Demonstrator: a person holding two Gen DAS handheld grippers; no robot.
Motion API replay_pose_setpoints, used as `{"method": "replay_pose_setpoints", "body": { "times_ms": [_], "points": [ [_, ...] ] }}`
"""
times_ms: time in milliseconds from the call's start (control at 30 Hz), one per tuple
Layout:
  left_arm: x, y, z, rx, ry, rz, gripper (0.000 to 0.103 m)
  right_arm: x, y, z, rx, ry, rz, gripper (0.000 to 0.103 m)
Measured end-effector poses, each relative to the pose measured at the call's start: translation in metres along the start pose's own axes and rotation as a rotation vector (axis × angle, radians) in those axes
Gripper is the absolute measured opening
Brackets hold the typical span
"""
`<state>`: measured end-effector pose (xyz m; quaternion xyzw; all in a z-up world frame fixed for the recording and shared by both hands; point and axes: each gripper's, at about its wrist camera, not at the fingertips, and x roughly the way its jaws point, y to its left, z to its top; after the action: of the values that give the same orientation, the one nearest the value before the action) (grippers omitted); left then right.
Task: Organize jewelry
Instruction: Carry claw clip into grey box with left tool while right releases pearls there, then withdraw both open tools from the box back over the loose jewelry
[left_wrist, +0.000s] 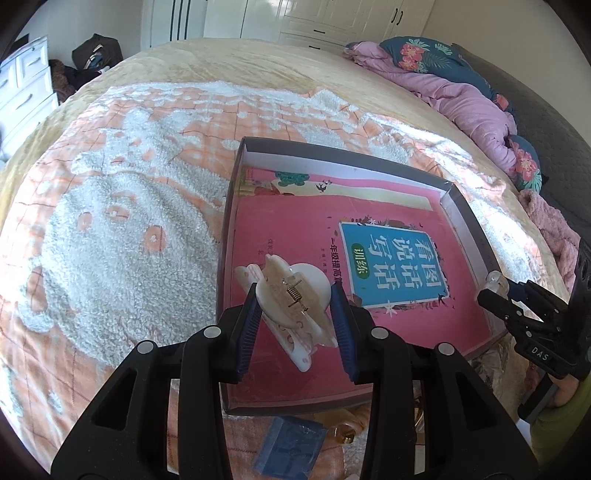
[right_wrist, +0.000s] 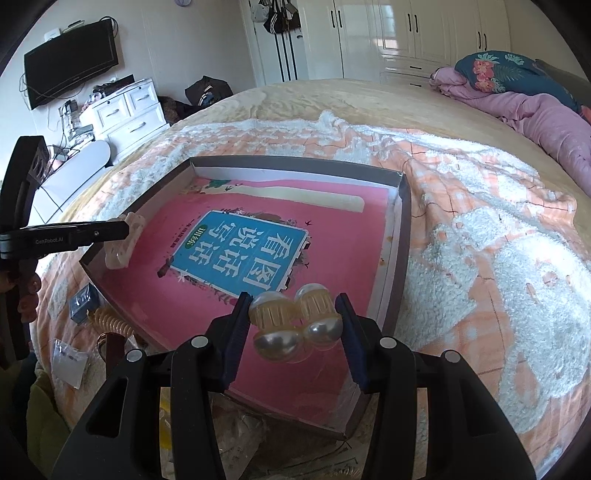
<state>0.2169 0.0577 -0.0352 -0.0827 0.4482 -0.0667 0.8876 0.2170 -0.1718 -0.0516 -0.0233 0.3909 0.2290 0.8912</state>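
Note:
A shallow brown box (left_wrist: 469, 218) (right_wrist: 404, 229) lies on the bed with a pink book (left_wrist: 295, 236) (right_wrist: 332, 251) inside. My left gripper (left_wrist: 297, 317) is shut on a white and cream claw hair clip (left_wrist: 291, 295) and holds it over the box's near left part; the clip also shows in the right wrist view (right_wrist: 123, 240). My right gripper (right_wrist: 293, 325) is shut on an amber pearl hair clip (right_wrist: 291, 321) above the box's near edge; this clip shows in the left wrist view (left_wrist: 495, 282).
A blue packet (left_wrist: 288, 446) (right_wrist: 83, 299), an amber spiral hair tie (right_wrist: 110, 321) and a small plastic bag (right_wrist: 68, 360) lie on the orange and white blanket (left_wrist: 110, 236) in front of the box. Pink bedding (right_wrist: 535, 114) is at the far right.

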Motion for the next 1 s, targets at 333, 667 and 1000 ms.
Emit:
{"method": "replay_pose_setpoints", "body": {
  "times_ms": [333,667,1000],
  "points": [
    [0.001,0.001,-0.003,-0.004,0.001,0.002,0.029,-0.006,-0.001,-0.005,0.01,-0.004,0.0,0.058],
    [-0.008,-0.001,0.001,-0.01,-0.02,0.009,0.053,-0.043,-0.007,0.004,0.038,-0.087,-0.006,0.077],
    [-0.054,-0.011,0.001,-0.012,-0.118,0.027,0.094,-0.089,-0.009,0.013,0.046,-0.179,-0.016,0.089]
  ]
}}
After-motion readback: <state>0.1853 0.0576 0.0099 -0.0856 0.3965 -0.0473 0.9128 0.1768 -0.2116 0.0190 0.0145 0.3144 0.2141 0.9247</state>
